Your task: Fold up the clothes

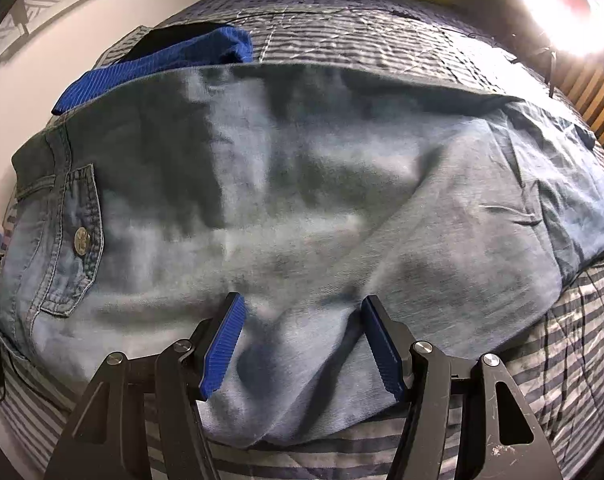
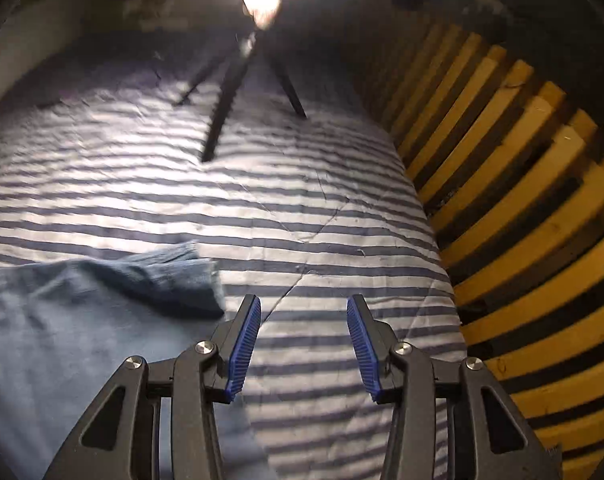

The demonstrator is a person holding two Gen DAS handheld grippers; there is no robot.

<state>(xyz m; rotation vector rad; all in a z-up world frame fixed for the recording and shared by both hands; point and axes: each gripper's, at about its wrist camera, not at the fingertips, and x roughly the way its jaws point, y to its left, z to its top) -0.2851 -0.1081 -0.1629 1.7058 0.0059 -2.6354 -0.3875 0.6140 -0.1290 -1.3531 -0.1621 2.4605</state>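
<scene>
The left gripper point(image 1: 302, 308) is resting open astride a ridge of the jeans point(image 1: 302, 200), while the right gripper point(image 2: 303, 308) is hanging open and empty over the striped bedcover point(image 2: 302, 208).

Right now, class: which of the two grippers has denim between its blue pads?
The left gripper, straddling the pale denim jeans; the right gripper frames only the striped bedspread.

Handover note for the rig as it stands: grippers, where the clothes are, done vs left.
Left gripper: open, hovering over the near edge of the jeans; the pads do not pinch the fabric.
Right gripper: open, empty, over the striped bedspread, just right of the jeans' hem end.
Jeans lie across the bed, waist and back pocket at the left, apparently folded lengthwise.
A blue garment sits behind them.
Left: fold the jeans crosswise, then probably the blue garment.
</scene>
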